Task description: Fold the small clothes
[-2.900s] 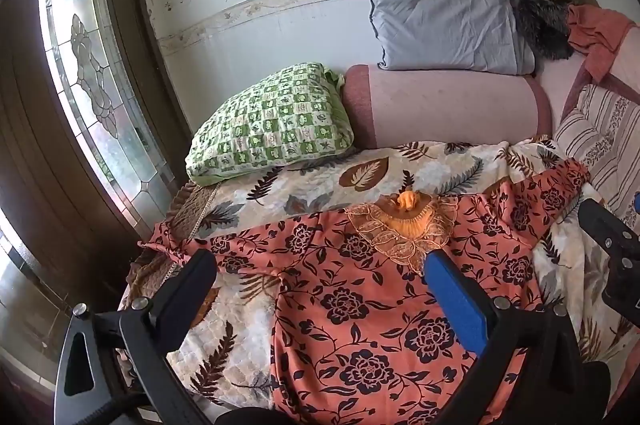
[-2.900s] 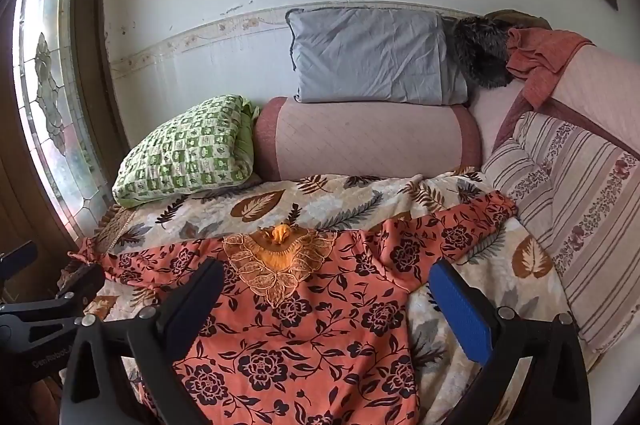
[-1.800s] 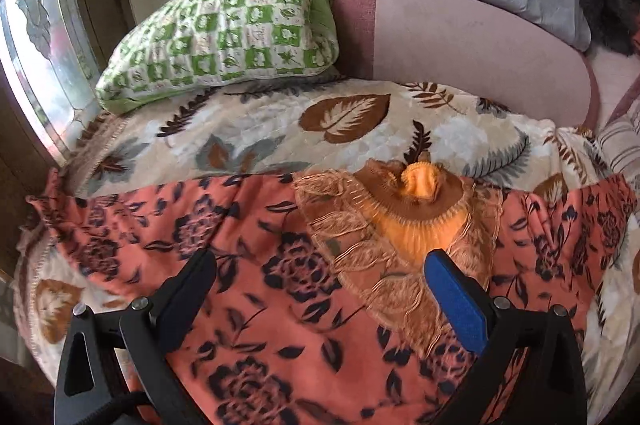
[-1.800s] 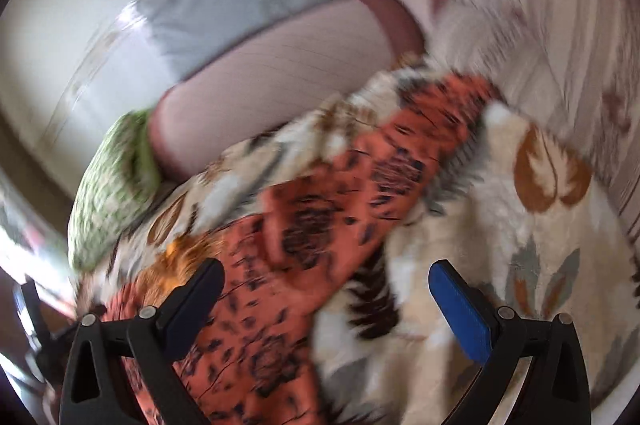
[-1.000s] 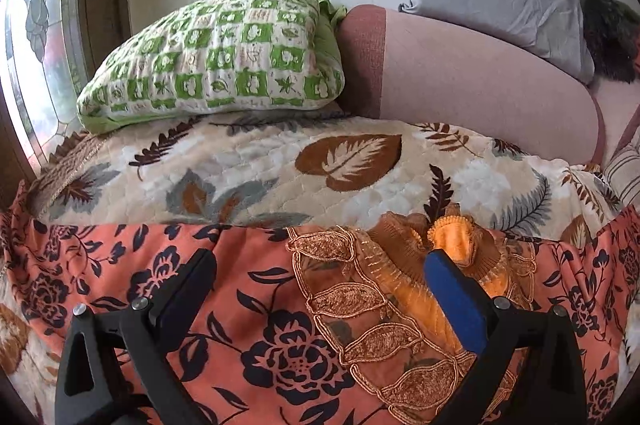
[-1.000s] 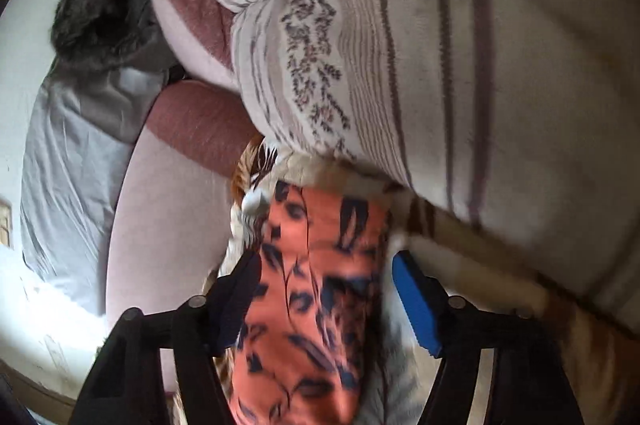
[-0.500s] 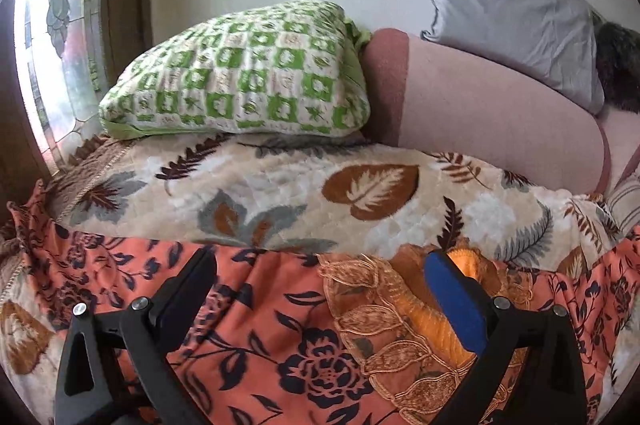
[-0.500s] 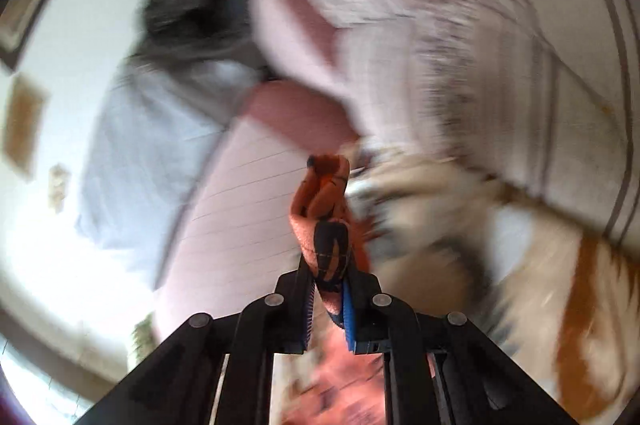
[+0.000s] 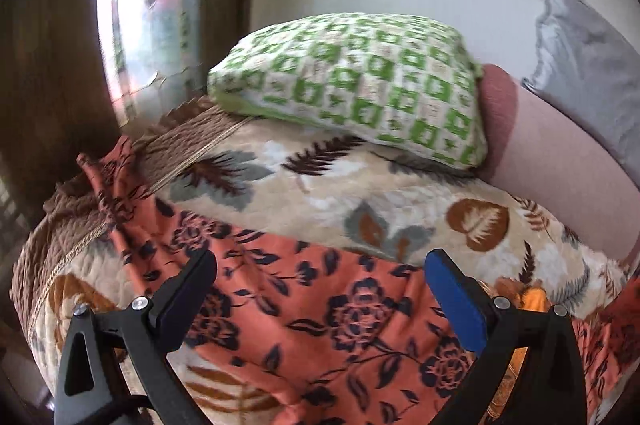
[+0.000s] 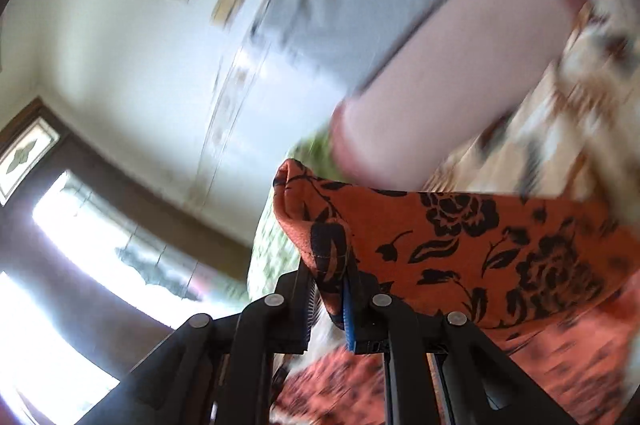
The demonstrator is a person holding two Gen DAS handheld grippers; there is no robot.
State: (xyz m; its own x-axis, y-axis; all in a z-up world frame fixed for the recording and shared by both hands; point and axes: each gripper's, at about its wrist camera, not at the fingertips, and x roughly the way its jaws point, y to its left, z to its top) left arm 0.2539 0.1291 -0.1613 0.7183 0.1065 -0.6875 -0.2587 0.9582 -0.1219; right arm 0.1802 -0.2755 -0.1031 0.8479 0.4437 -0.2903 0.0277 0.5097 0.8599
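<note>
Now the right gripper has the cuff end of the sleeve pinched tight, jaws nearly together with the cloth bunched between the pads, and the orange floral garment trails away from it to the right, lifted clear of the leaf-print bedspread. The right-wrist view is smeared, so just how high the sleeve hangs is hard to say.

Over on the other side, the left gripper stands wide, both fingers apart and holding nothing, poised just above the garment's shoulder area; whether the tips brush the cloth I cannot tell. The rest of the garment lies flat across the bedspread, its far sleeve running off toward the bed's edge, the green checked pillow behind it.

To do this fold well, I'd say carry the sleeve across the body in one smooth arc, keep it taut so no crease bunches up, and lay the cuff square on the chest before letting go. The free gripper could pin the shoulder line.
</note>
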